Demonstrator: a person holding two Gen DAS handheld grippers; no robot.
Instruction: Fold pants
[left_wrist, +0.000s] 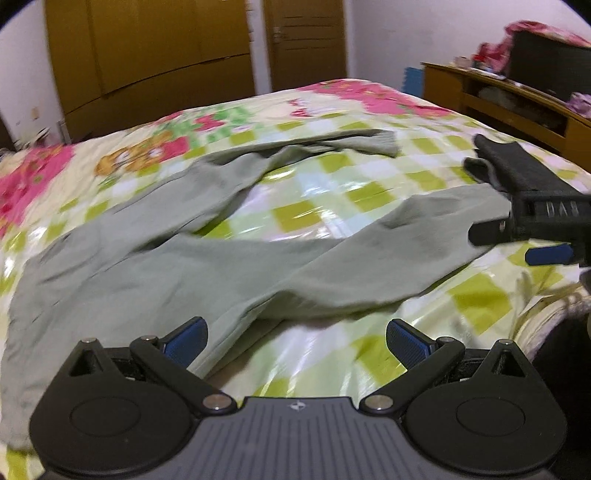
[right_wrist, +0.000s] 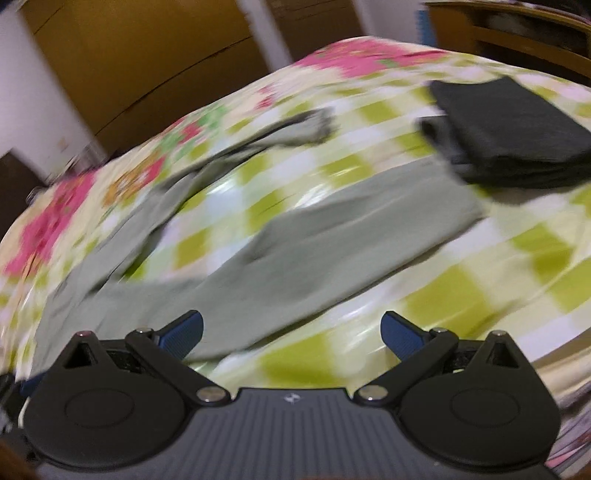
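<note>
Green pants (left_wrist: 155, 258) lay spread on the bed (left_wrist: 332, 192), on a green-checked cover w/ pink flowers. Waist end was at the left, both legs running right and splayed apart in a V; far leg cuff (left_wrist: 376, 142) lay toward the back, near leg reached right, its end hidden behind the right tool in the left wrist view. Fabric wrinkled, not flat.

Left tool (left_wrist: 295, 339) hung above the near edge of the pants, fingers wide apart, nothing between them. Right tool (right_wrist: 291, 334) likewise had its fingers apart & empty, over the near leg; both views blurred.

A folded dark garment (right_wrist: 517, 136) sat on the bed at right, just beside the near leg's end. Brown wardrobe (left_wrist: 147, 51) & door (left_wrist: 303, 40) stood behind the bed, wooden shelf unit (left_wrist: 498, 96) at right.
</note>
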